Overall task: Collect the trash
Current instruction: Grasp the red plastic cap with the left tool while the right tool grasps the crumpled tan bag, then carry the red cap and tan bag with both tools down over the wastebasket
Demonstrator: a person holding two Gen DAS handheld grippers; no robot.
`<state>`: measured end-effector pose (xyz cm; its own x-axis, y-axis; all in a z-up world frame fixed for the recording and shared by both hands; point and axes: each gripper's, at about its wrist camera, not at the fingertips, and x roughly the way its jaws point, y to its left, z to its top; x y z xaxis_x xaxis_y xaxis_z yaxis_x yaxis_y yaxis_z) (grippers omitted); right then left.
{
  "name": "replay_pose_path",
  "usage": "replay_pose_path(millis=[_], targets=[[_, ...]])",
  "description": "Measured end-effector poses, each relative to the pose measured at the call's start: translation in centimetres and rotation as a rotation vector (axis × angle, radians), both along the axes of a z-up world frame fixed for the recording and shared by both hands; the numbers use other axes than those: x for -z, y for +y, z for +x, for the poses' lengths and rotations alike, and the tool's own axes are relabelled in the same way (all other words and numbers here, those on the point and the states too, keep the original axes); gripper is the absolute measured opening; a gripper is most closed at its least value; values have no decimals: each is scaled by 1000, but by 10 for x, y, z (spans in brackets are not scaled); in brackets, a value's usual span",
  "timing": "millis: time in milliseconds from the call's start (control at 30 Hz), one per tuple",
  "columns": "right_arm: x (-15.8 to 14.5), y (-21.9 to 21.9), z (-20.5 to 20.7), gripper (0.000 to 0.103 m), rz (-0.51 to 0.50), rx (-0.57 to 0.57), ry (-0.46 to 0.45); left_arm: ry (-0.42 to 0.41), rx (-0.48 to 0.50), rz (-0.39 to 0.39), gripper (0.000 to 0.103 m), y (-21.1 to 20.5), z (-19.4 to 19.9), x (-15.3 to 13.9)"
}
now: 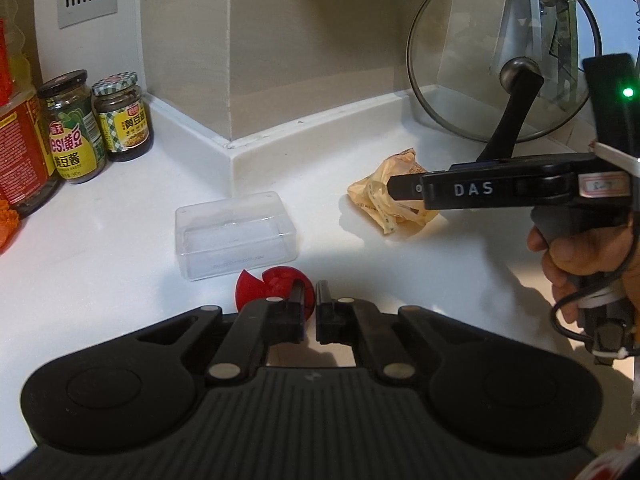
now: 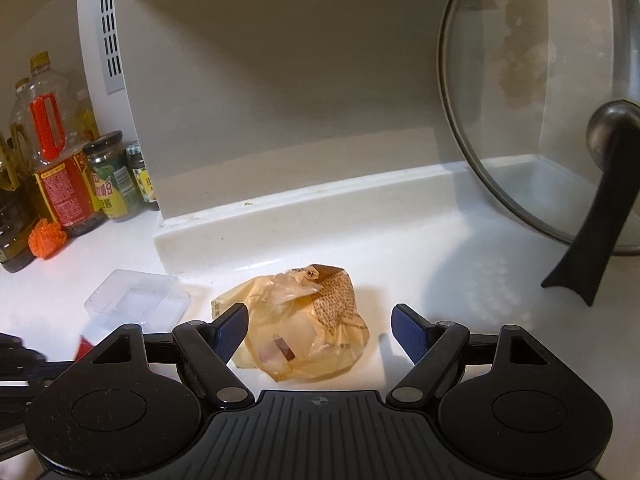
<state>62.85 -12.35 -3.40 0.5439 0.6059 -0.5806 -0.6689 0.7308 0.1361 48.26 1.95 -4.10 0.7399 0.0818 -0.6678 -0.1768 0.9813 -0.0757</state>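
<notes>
On the white countertop [image 2: 400, 248], with a glass pot lid [image 2: 500, 120] leaning against the wall at the right, the crumpled yellow wrapper [image 2: 308, 320] lies just beside a clear plastic box [image 2: 138, 300]. The right gripper [image 2: 320, 332] is spread wide with the wrapper between its blue pads [image 2: 230, 330]; a good grasp likely means settling lower until the pads flank the thickest fold, then squeezing so the thin film cannot slip out. The left gripper [image 1: 309, 300] is nearly pressed together around the edge of a red plastic piece [image 1: 276, 284] (whether it truly pinches it, I cannot tell). Only the left view shows that red piece whole; only the right shows how far the pads stand apart.
</notes>
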Motion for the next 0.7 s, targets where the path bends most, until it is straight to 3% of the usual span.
replay_pose_path(millis=[133, 167, 200, 233, 467, 700], targets=[[9, 10, 7, 79, -18, -11, 33, -3, -13, -8, 3, 3, -8, -3], [11, 11, 7, 75, -23, -8, 38, -3, -16, -9, 3, 4, -10, -4], [12, 11, 7, 56, -25, -10, 47, -3, -18, -10, 3, 5, -11, -4], [13, 10, 7, 50, -25, -7, 52, -3, -21, -10, 3, 6, -13, -5], [8, 4, -15, 30, -21, 13, 29, 0, -27, -20, 3, 9, -28, -8], [-7, -11, -58, 26, -9, 71, 41, -17, 1, -31, 3, 8, -53, -15]])
